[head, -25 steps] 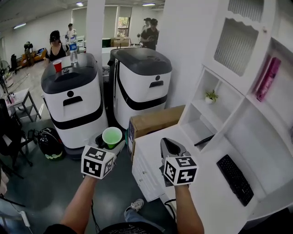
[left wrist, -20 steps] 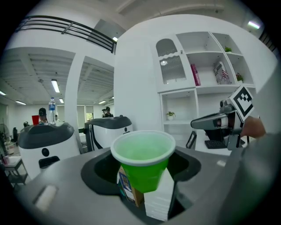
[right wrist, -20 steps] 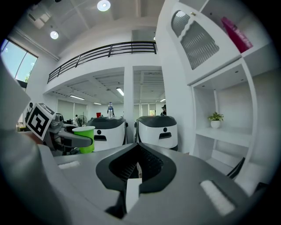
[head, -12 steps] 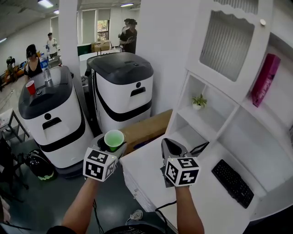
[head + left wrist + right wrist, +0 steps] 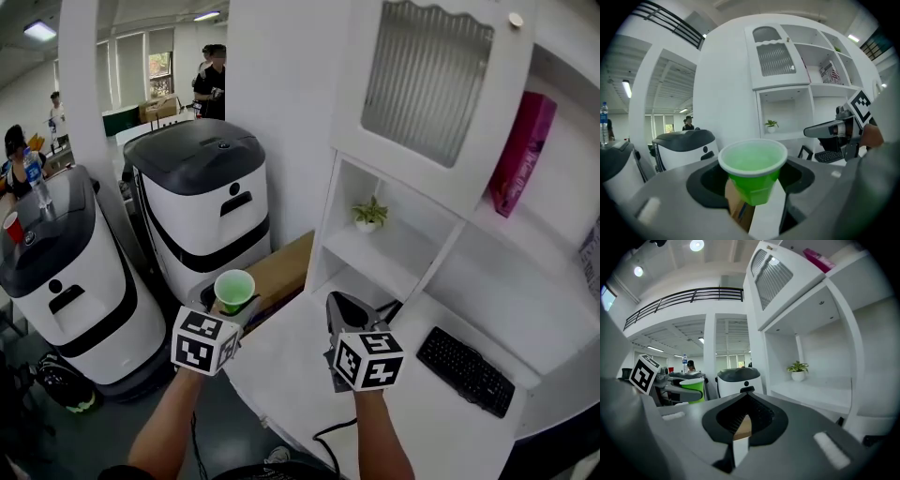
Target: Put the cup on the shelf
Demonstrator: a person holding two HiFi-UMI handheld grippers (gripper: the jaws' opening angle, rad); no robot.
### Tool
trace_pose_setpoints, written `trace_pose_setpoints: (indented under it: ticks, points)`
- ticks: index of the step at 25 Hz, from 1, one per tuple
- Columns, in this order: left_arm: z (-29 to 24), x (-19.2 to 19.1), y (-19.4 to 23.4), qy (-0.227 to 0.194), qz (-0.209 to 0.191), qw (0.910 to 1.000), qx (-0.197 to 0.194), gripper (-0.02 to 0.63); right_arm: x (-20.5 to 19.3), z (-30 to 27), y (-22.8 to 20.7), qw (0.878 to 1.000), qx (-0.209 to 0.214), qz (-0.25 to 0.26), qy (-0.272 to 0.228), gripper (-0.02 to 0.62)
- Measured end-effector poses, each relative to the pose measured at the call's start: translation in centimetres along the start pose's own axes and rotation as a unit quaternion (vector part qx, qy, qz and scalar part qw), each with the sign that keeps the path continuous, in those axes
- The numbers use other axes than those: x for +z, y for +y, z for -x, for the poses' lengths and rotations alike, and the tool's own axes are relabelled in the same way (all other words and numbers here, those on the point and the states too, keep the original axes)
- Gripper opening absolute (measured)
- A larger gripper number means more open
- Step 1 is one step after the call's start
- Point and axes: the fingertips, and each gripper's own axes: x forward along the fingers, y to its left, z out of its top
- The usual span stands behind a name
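A green plastic cup (image 5: 233, 289) stands upright in my left gripper (image 5: 228, 305), which is shut on its lower body; the cup (image 5: 752, 171) fills the middle of the left gripper view. It hangs over the left end of the white desk (image 5: 281, 370). My right gripper (image 5: 344, 306) is held level to the right of the cup, jaws shut with nothing between them. The white shelf unit (image 5: 380, 262) rises ahead and to the right, and its open cubby holds a small potted plant (image 5: 369, 215). The right gripper view shows the plant (image 5: 798, 370) and the cup (image 5: 693, 389).
A black keyboard (image 5: 465, 371) lies on the desk at right. A pink box (image 5: 521, 150) stands on an upper shelf. Two white and black machines (image 5: 204, 197) (image 5: 61, 281) and a cardboard box (image 5: 284, 270) stand to the left. People stand far back.
The view has swung right toward the shelf unit, and the machines have slid left. Both grippers keep their pose, and the cup stays in the left one.
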Motion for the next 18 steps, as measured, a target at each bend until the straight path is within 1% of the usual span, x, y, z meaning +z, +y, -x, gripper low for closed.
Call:
trace_pose_setpoints:
  ticks: [5, 9, 13, 18]
  points:
    - [-3.5, 1.6, -2.7, -0.005, -0.013, 0.999, -0.043, 0.31, 0.3, 1.0, -2.7, 0.999, -0.034, -0.007, -0.004, 0.025]
    - [-5.9, 2.9, -5.3, -0.013, -0.026, 0.9962, -0.082, 0.31, 0.1, 2.6, -4.7, 0.998, -0.068, -0.009, -0.006, 0.025]
    - [-7.8, 4.2, -7.7, -0.022, -0.038, 0.9919, -0.119, 0.31, 0.0, 4.0, -6.6, 0.995, -0.102, -0.01, -0.005, 0.025]
    - [-9.9, 5.6, -9.9, -0.033, -0.047, 0.9837, -0.171, 0.31, 0.1, 5.5, -8.4, 0.989, -0.149, -0.012, -0.004, 0.025]
